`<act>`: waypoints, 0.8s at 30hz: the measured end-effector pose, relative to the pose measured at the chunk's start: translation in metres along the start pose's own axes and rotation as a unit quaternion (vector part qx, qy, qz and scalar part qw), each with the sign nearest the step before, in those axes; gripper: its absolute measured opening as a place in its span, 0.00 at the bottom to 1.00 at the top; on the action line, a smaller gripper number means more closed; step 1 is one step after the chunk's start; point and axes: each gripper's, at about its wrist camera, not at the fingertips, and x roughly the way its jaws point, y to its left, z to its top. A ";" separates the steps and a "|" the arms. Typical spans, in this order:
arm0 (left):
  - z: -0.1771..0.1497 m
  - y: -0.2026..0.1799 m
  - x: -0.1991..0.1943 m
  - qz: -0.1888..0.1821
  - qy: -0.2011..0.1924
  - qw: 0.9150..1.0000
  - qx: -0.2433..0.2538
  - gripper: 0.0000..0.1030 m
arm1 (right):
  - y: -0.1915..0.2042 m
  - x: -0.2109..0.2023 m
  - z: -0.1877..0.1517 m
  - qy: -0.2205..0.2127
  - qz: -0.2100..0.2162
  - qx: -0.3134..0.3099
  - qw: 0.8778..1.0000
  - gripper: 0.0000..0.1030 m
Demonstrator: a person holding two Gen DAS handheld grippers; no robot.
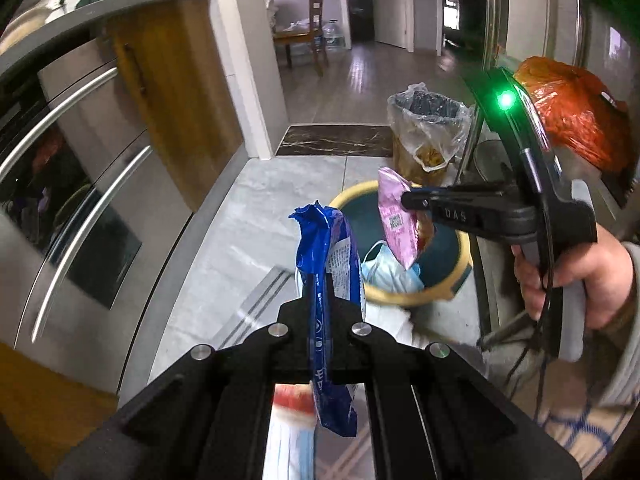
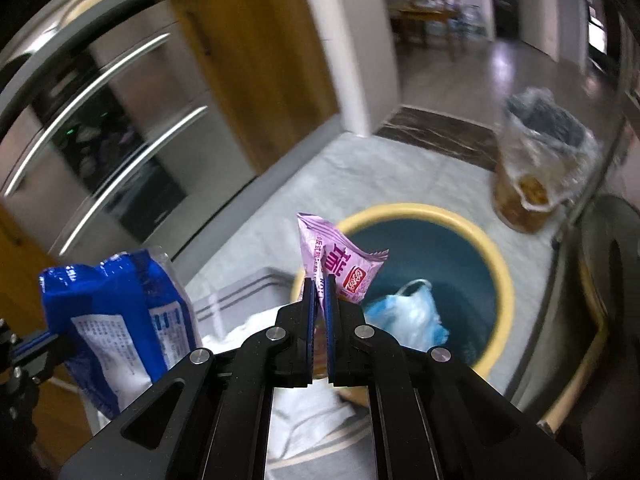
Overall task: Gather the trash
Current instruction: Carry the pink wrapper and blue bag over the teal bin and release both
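Blue wrapper (image 1: 326, 248) sat pinched in the left gripper (image 1: 319, 280), whose fingers were clamped on it. The right gripper (image 2: 319, 280) pinched a pink wrapper (image 2: 340, 266) above the yellow-rimmed bin (image 2: 502, 276), where a crumpled face mask (image 2: 414, 318) lay inside.

Wrappers you hold: two, blue wrapper (image 1: 326, 256) and pink wrapper (image 2: 340, 268)
Bins: two, round bin (image 2: 496, 248) and lined bin (image 1: 430, 128)
Face masks: one, face mask (image 1: 390, 270)
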 end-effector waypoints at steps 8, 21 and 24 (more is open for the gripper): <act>0.050 -0.018 0.050 -0.016 -0.014 1.000 -0.007 0.02 | -0.058 0.028 0.010 0.010 -0.052 0.064 0.997 0.05; 0.080 -0.058 0.138 -0.010 0.010 1.000 0.024 0.02 | -0.096 0.069 0.009 0.040 -0.084 0.086 0.992 0.06; 0.081 -0.063 0.150 -0.013 0.019 0.999 0.030 0.02 | -0.102 0.074 0.009 0.046 -0.082 0.094 0.991 0.06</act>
